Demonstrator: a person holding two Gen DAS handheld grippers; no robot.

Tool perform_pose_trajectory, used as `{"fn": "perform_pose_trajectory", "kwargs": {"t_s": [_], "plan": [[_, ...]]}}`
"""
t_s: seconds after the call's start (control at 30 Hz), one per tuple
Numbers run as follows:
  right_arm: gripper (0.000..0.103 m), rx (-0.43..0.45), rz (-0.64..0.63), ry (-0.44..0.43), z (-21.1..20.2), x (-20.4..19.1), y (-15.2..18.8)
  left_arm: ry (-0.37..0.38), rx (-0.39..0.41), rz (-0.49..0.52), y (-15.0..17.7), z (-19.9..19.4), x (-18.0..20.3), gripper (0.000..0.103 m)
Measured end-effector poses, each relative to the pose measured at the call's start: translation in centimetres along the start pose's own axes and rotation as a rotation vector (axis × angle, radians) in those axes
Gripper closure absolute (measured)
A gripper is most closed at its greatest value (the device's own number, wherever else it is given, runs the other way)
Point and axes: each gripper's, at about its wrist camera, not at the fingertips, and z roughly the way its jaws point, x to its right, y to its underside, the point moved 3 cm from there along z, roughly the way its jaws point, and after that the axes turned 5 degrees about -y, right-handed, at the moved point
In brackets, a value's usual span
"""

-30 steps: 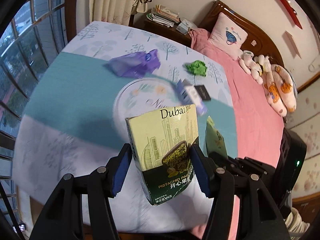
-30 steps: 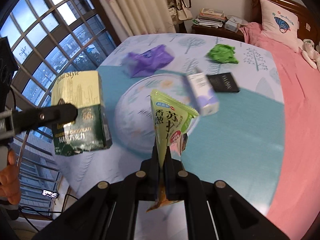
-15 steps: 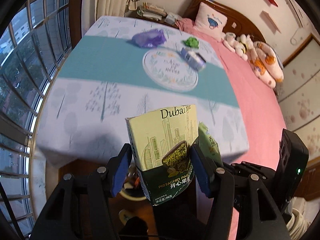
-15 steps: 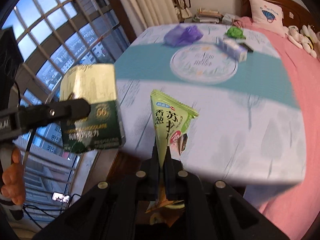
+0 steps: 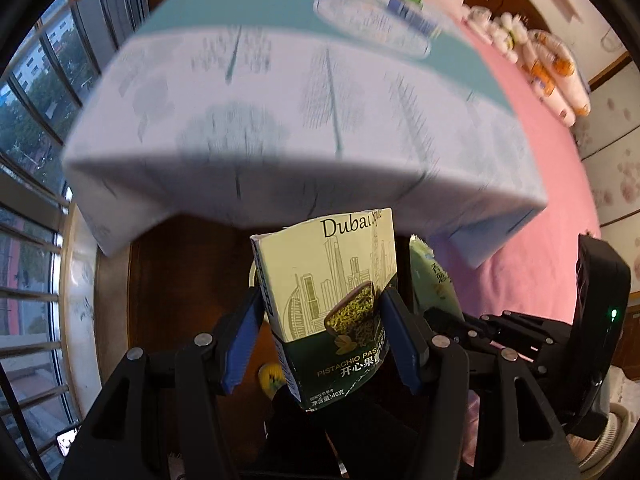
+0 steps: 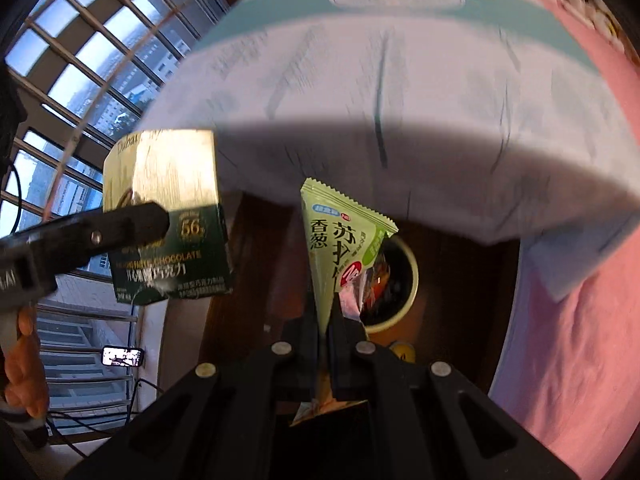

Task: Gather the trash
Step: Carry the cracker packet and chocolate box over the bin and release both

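left gripper (image 5: 320, 336) clamps a cream-and-green cardboard chocolate box (image 5: 332, 300). right gripper (image 6: 326, 320) is pinched tight on a light green foil snack wrapper (image 6: 340, 240). below, a round cream-rimmed waste bin (image 6: 410, 292) with dark liner holds wrappers, beside the white-clothed table (image 6: 400, 120).

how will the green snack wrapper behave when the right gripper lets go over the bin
The wrapper is probably very light and thin: the right gripper is shut nearly flat on its edge. It stands up by itself, so it has some crispness, but its torn lower end looks floppy. It may flutter sideways rather than drop straight into the bin.
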Motion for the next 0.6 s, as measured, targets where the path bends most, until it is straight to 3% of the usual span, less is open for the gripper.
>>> {"fn": "perform_pose_trajectory", "kwargs": {"t_s": [0.3,0.6], "plan": [[0.099,-0.070,0.138,-0.015,12.6,6.8,2.5,-0.048,-0.106,-0.014,2.7,15.5,-1.2,0.045],[0.099,-0.081,0.198,-0.039,24.4,12.3,4.0,-0.053,-0.152,0.013,4.0,29.4,-1.6,0.044]]}}
